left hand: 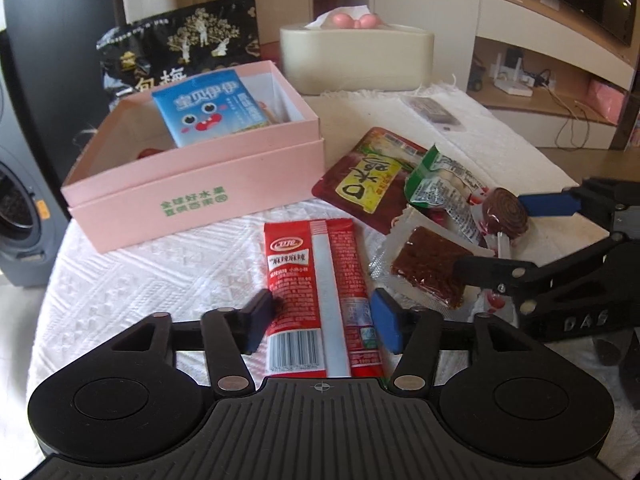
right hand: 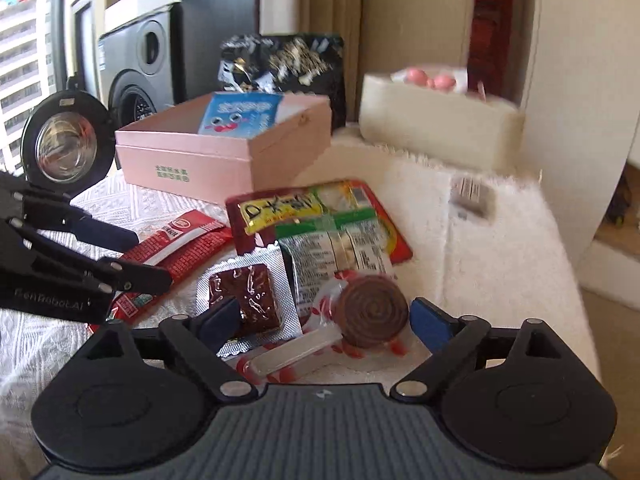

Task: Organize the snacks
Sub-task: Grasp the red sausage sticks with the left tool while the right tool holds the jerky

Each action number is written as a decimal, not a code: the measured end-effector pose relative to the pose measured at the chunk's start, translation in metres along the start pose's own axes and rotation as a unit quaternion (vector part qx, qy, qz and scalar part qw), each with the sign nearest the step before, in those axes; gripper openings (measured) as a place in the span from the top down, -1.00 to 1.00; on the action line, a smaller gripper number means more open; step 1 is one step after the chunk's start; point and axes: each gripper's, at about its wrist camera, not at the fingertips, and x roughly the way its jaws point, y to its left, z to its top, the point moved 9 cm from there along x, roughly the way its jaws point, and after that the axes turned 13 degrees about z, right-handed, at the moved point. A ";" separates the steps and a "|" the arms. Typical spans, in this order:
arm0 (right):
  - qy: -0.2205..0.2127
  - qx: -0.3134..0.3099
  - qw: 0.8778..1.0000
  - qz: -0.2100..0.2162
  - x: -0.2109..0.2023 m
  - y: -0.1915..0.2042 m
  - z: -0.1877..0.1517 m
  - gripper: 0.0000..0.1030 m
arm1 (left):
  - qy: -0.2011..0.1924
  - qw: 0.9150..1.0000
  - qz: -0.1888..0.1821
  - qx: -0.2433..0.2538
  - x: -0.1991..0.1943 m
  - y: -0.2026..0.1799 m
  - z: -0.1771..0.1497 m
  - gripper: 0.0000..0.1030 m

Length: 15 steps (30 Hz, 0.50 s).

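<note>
A pink box (left hand: pixel 192 196) (right hand: pixel 224 152) stands open with a blue snack packet (left hand: pixel 208 108) (right hand: pixel 240 116) inside. My left gripper (left hand: pixel 324 320) is open, its fingers either side of a long red snack packet (left hand: pixel 316 280) (right hand: pixel 176 248) lying on the white cloth. My right gripper (right hand: pixel 320 320) (left hand: pixel 516 236) is open around a brown spiral lollipop (right hand: pixel 372 312) (left hand: pixel 506 212) and a clear-wrapped brown square snack (right hand: pixel 248 296) (left hand: pixel 432 268). Behind them lie a dark red pouch with a yellow label (left hand: pixel 364 176) (right hand: pixel 316 208) and a green-topped packet (left hand: pixel 444 184) (right hand: pixel 336 248).
A black bag with gold print (left hand: pixel 180 48) (right hand: pixel 288 64) stands behind the box. A cream tissue box with pink balls (left hand: pixel 356 56) (right hand: pixel 436 128) sits at the back. A small dark wrapped item (left hand: pixel 434 110) (right hand: pixel 472 196) lies on the fluffy cloth. A washing machine (left hand: pixel 16 200) stands left.
</note>
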 end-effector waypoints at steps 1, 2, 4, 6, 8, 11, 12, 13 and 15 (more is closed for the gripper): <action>0.001 0.020 1.000 0.007 0.001 -0.005 -0.001 -0.82 | 0.000 1.000 0.002 0.005 0.003 -0.001 0.000 -0.27; 0.001 0.037 0.999 0.009 0.001 -0.009 -0.002 -0.85 | -0.001 1.000 0.002 0.007 0.004 -0.002 0.000 -0.30; -0.002 0.059 0.998 0.017 0.000 -0.014 -0.003 -0.85 | 0.002 1.000 -0.002 0.008 0.006 -0.002 0.002 -0.31; 0.000 0.056 0.998 0.015 0.002 -0.013 -0.003 -0.86 | 0.007 1.000 -0.009 0.005 0.007 0.000 0.002 -0.32; 0.009 0.043 0.999 0.007 0.004 -0.010 -0.003 -0.88 | 0.006 1.000 -0.017 0.005 0.006 0.002 0.001 -0.31; 0.018 0.038 0.999 0.013 0.006 -0.009 -0.003 -0.95 | -0.002 1.000 -0.027 0.001 0.003 0.006 0.001 -0.16; 0.021 0.038 0.999 0.020 0.007 -0.009 -0.002 -0.97 | -0.004 0.999 -0.033 -0.003 0.002 0.008 0.000 -0.11; 0.023 0.037 0.999 0.024 0.007 -0.009 -0.002 -1.00 | -0.006 0.999 -0.038 -0.009 0.000 0.010 -0.001 -0.09; 0.025 0.038 0.999 0.028 0.006 -0.009 -0.002 -1.00 | -0.008 0.999 -0.047 -0.022 -0.005 0.017 -0.004 -0.02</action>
